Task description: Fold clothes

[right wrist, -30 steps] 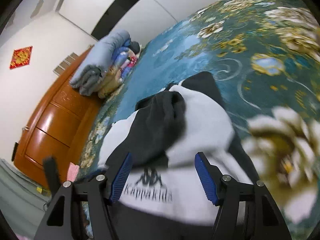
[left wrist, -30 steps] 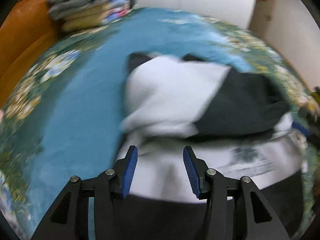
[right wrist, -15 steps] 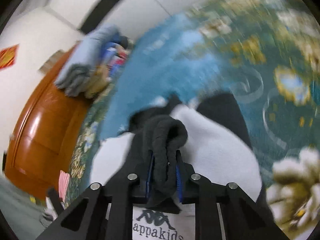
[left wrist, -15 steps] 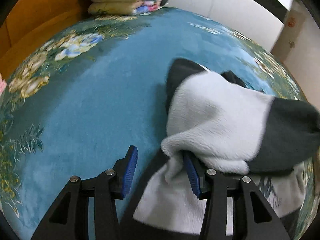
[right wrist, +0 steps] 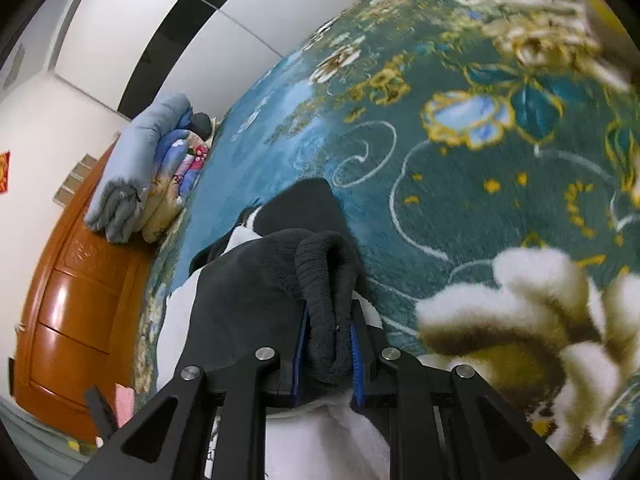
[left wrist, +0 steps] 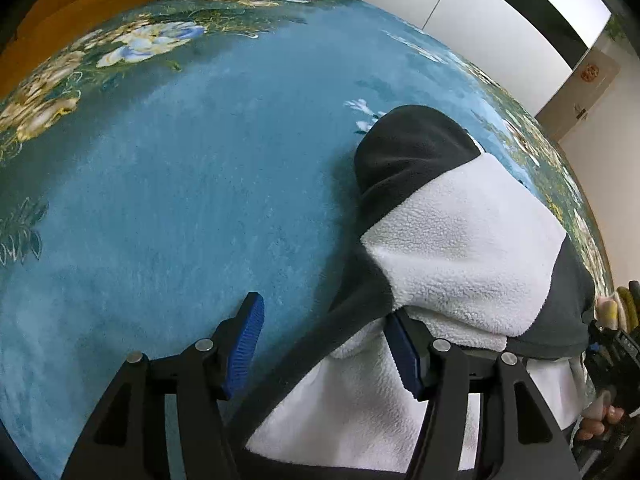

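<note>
Right tool (right wrist: 326, 354) clenched on dark cuff (right wrist: 320, 280) of fleece garment (left wrist: 460, 240), left tool (left wrist: 324, 344) opening, released, on floral blanket (left wrist: 180, 200)

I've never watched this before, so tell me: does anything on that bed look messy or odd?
Only the black-and-white fleece garment: it lies bunched in a heap on the teal floral blanket, not flat. The right gripper pinches its dark ribbed cuff; the left gripper is opening. The stacked folded quilts look tidy.

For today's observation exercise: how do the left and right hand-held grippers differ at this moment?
The right hand-held gripper is shut on the dark cuff; the left hand-held gripper is opening, gripping nothing. The left's pads stand wide apart, garment edge between; the right's squeeze bunched fabric. Both have blue pads and work the same fleece garment.
</note>
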Action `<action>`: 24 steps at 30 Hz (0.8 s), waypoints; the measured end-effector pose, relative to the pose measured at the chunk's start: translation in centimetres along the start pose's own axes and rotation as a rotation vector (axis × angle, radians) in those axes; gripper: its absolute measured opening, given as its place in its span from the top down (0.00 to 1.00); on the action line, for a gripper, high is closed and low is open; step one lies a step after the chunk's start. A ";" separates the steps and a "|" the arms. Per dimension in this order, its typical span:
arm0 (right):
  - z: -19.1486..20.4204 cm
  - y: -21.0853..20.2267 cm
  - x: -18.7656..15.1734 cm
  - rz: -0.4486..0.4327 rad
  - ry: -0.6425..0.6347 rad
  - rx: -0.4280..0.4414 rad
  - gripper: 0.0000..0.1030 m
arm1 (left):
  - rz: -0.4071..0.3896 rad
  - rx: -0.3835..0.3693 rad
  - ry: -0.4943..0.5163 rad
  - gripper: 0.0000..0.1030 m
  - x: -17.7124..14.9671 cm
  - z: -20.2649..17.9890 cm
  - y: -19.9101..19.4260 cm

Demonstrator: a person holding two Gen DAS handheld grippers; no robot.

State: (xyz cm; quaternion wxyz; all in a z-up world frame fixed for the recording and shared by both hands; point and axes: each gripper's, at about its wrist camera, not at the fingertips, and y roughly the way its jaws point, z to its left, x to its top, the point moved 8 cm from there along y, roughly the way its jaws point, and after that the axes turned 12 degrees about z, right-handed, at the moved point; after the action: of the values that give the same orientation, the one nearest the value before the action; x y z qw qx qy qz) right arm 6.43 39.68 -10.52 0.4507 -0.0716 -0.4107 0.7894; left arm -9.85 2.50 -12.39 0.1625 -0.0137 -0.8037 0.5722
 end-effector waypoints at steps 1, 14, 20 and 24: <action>0.1 0.0 0.1 0.006 -0.009 -0.006 0.81 | 0.001 0.000 0.003 0.39 0.0 0.0 0.0; 0.8 -6.1 0.4 -0.034 -0.136 -0.084 0.53 | -0.025 -0.020 0.122 0.39 -1.1 0.0 -6.9; 7.9 -3.7 -0.1 0.036 -0.342 -0.041 0.53 | -0.083 -0.121 0.313 0.39 2.0 -10.0 -7.1; 9.0 -1.4 -0.6 0.054 -0.408 -0.068 0.53 | -0.042 -0.108 0.345 0.39 3.0 -12.5 -3.7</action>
State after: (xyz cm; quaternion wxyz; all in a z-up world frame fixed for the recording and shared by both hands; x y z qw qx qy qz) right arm 3.38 34.33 -3.85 0.3345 0.0636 -0.5175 0.7850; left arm -8.66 13.30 -4.54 0.3090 -0.1034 -0.7936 0.5138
